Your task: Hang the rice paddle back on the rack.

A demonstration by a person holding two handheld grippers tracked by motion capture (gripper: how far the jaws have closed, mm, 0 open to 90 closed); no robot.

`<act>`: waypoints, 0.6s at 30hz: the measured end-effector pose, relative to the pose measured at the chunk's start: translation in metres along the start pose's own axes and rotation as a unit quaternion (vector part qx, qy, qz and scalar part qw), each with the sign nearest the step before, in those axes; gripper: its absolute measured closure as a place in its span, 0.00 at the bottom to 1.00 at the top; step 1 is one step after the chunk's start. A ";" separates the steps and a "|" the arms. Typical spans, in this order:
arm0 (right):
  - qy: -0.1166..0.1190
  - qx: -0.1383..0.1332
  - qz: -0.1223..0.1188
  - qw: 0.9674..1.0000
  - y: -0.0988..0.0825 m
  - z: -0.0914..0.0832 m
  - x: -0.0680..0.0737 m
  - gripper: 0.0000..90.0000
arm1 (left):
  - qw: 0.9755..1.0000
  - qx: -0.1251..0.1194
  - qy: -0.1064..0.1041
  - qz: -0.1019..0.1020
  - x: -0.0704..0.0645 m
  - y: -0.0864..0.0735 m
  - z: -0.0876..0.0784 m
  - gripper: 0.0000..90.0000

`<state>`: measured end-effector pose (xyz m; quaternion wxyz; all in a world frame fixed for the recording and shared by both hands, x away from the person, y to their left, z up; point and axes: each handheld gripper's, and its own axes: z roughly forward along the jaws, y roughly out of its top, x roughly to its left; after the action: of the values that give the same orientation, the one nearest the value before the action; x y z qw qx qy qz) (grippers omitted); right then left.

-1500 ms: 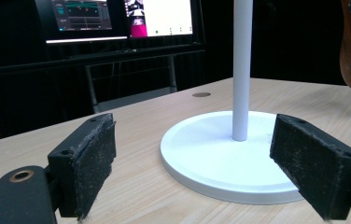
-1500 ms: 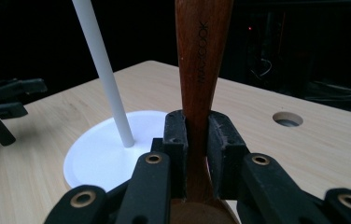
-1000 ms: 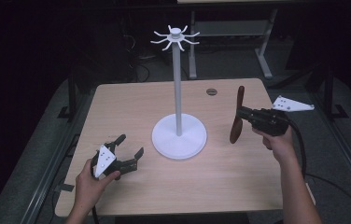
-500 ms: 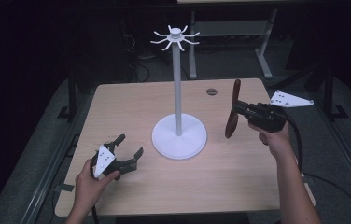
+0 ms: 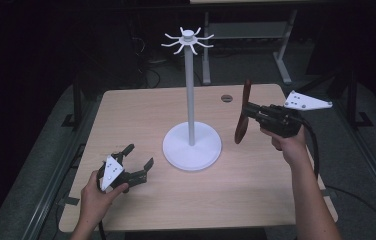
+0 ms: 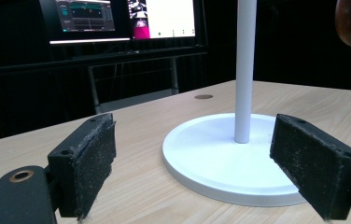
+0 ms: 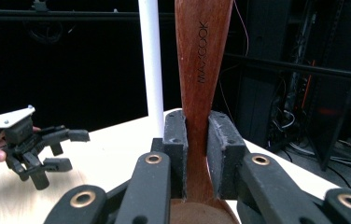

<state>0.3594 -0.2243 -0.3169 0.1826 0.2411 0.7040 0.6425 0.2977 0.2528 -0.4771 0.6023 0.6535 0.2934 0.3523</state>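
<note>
A white stand rises from the middle of the table, with a round base [image 5: 192,147], a thin pole [image 5: 190,95] and a crown of hooks [image 5: 188,39] at the top. My right gripper [image 5: 248,111] hovers to the right of the pole, shut on a dark wooden utensil [image 5: 242,112] that stands nearly upright. In the right gripper view the pads [image 7: 176,140] clamp the utensil's narrow neck [image 7: 204,56], with the pole [image 7: 151,60] just behind. My left gripper [image 5: 138,156] rests open at the front left of the table and points at the base [image 6: 211,158].
The wooden table [image 5: 141,115] has a small round grommet [image 5: 226,98] at the back, right of the pole. Metal desk legs [image 5: 281,55] stand behind the table in the dark. Monitors [image 6: 127,18] glow beyond the far edge in the left gripper view.
My right gripper has risen with the wooden utensil and drifted a little left toward the pole. The left gripper has stayed where it was.
</note>
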 end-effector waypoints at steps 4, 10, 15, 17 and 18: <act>0.001 -0.003 -0.006 1.000 0.010 0.004 0.002 0.87 | 1.000 0.000 0.000 0.000 0.000 0.000 0.000 0.15; 0.007 -0.008 -0.016 1.000 0.024 0.009 0.005 0.87 | 1.000 0.000 -0.002 0.002 -0.001 0.000 0.000 0.15; 0.013 -0.013 -0.023 1.000 0.036 0.015 0.009 0.87 | 1.000 -0.001 -0.001 0.001 0.000 0.000 0.000 0.15; 0.015 -0.014 -0.027 0.999 0.041 0.018 0.011 0.87 | 1.000 -0.002 -0.002 0.002 0.000 0.000 0.000 0.15; 0.017 -0.014 -0.029 0.999 0.043 0.019 0.011 0.87 | 1.000 -0.001 -0.003 0.001 -0.001 0.000 0.000 0.15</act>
<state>0.3655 -0.1997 -0.2755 0.1927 0.2069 0.7046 0.6508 0.2973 0.2522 -0.4772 0.6033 0.6543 0.2904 0.3516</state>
